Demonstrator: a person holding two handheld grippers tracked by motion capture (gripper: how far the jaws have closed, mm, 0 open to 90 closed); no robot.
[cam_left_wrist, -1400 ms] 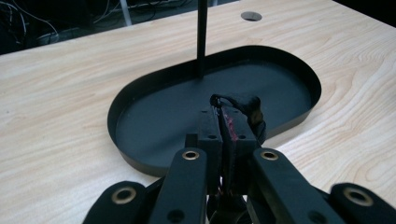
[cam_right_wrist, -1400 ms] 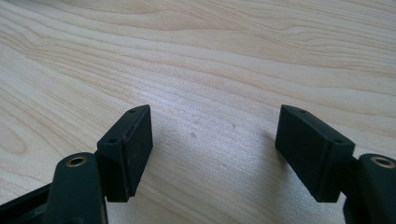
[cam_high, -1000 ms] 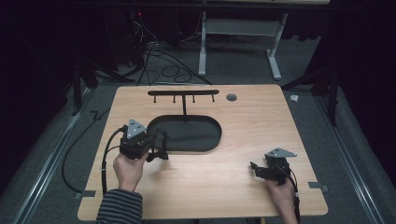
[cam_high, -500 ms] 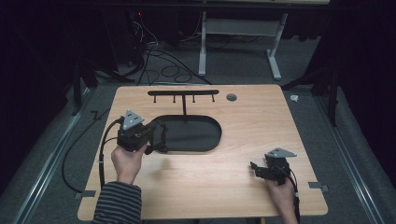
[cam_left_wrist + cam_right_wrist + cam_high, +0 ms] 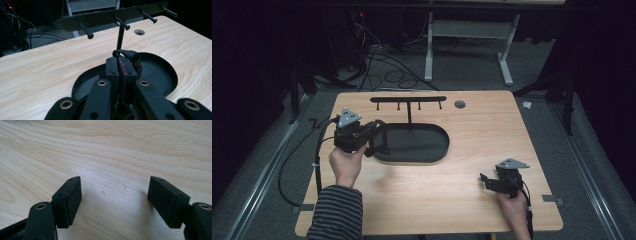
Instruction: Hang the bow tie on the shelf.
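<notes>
A person's left gripper [image 5: 379,145], at the left of the wooden worktop [image 5: 472,200], has its fingers [image 5: 111,71] pinched together on a small black strap-like loop [image 5: 127,55], whose curled end stands up past the tips; what exactly the item is cannot be told. A trace of red shows between the pads in the left gripper view. The gripper hangs over the left end of a black oval tray [image 5: 422,145], which forms the base of a stand: a thin post rises from its far edge to a flat black hook rack [image 5: 408,99] with four pegs [image 5: 123,23] pointing toward the near side. The loop sits above the tray and short of the pegs, with the post between. A round cable hole [image 5: 459,104] lies in the worktop to the right of the rack. Near the right front corner the right gripper [image 5: 486,181] rests low on bare wood, its fingers [image 5: 71,198] spread wide with nothing between them.

If the loop is meant for a peg, the likely trouble lies in the grip: it is pinched flat, so its opening may stay collapsed and ride over a knobbed peg tip instead of onto it. A push that lands on the rack bar could tip the light stand, since the right gripper is well away from the tray and cannot steady it. A loose pinch could also drop the loop into the tray.
</notes>
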